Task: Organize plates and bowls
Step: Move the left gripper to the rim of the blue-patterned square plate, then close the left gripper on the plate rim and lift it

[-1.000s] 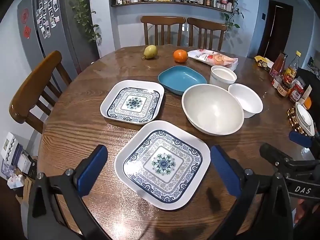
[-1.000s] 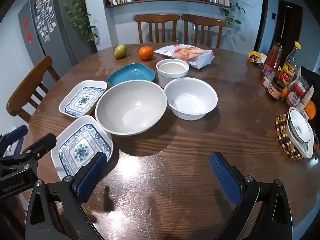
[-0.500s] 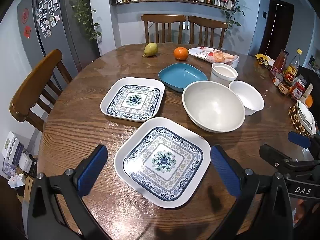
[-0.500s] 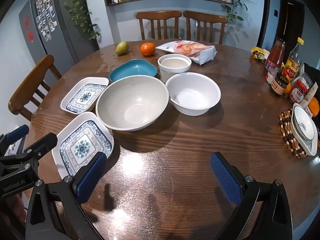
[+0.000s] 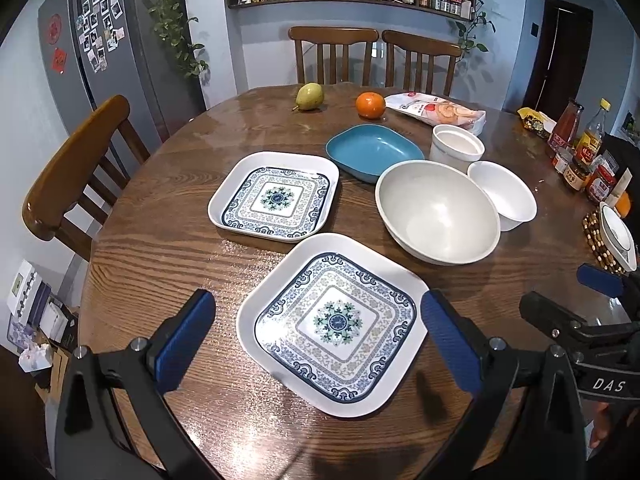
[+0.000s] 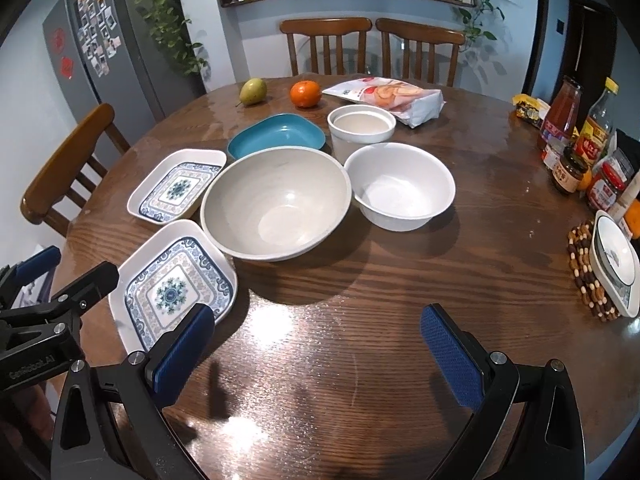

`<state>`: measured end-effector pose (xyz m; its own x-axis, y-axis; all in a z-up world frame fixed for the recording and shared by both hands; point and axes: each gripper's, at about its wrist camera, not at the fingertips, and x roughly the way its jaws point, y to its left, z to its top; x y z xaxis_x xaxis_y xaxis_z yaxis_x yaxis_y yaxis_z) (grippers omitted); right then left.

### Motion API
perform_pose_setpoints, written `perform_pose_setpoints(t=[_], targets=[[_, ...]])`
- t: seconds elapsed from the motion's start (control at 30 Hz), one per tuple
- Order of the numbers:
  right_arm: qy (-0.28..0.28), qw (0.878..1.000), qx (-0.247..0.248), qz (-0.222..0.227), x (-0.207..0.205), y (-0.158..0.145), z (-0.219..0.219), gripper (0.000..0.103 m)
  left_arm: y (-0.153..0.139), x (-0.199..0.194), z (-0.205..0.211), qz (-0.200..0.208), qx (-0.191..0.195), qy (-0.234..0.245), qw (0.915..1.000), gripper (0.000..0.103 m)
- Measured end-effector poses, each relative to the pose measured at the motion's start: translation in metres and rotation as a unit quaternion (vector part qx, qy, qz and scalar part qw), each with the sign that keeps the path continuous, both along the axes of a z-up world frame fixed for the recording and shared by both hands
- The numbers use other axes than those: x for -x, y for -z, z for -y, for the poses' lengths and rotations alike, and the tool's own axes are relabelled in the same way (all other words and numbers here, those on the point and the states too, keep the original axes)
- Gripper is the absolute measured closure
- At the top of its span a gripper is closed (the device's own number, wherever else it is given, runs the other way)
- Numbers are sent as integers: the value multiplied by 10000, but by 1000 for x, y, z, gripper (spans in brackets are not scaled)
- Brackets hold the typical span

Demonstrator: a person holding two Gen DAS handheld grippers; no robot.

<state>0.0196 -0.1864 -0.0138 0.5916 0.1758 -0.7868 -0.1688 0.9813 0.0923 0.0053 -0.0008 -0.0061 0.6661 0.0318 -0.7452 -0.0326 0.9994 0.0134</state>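
Progress: none judged | plates [image 5: 331,322] [image 5: 276,197] unstacked, frame centre | bowls [image 6: 276,202] [image 6: 400,186] separate | left tongs [image 5: 316,338] spread, empty | right tongs [image 6: 316,346] spread, empty

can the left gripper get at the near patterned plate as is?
Probably yes. The left gripper is open, its blue pads either side of the near patterned plate, and nothing sits on or in front of that plate.
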Motion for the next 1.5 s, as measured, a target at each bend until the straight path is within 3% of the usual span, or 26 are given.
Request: perform_pose_setpoints(t=[0.33, 0.53, 0.7, 0.77, 0.83, 0.9, 1.03, 1.17, 1.3, 1.5], targets=[[-162, 9998, -51, -134, -4, 6, -14, 0, 7, -6, -12, -75, 45, 3, 10000, 1], [-260, 9989, -189, -345, -3, 16, -27, 0, 14, -15, -28, -38, -194, 52, 9998, 2], [-361, 9971, -261, -617, 0, 31, -45, 0, 28, -30, -41, -162, -314, 314, 9989, 15], [-406, 9961, -294, -729, 1, 37, -53, 0, 36, -37, -46, -287, -330, 474, 9979, 27], [-417, 9958, -312, -759, 2, 41, -59, 1, 44, -43, -50, -387, -288, 655, 9967, 33], [-420, 9951, -334, -825, 3, 46, -63, 15, 51, -47, -54, -493, -221, 829, 9951, 38], [-435, 9931, -342, -1034, -2, 58, -71, 31, 66, -53, -56, -726, -198, 1076, 9913, 47], [-467, 9921, -335, -1113, -8, 66, -80, 55, 77, -61, -57, -944, -131, 1123, 9891, 70], [-594, 9919, -266, -1086, -14, 68, -91, 77, 78, -61, -59, -982, -114, 1110, 9889, 79], [-698, 9918, -159, -1056, -19, 67, -100, 82, 76, -48, -75, -1039, 33, 871, 9908, 89]])
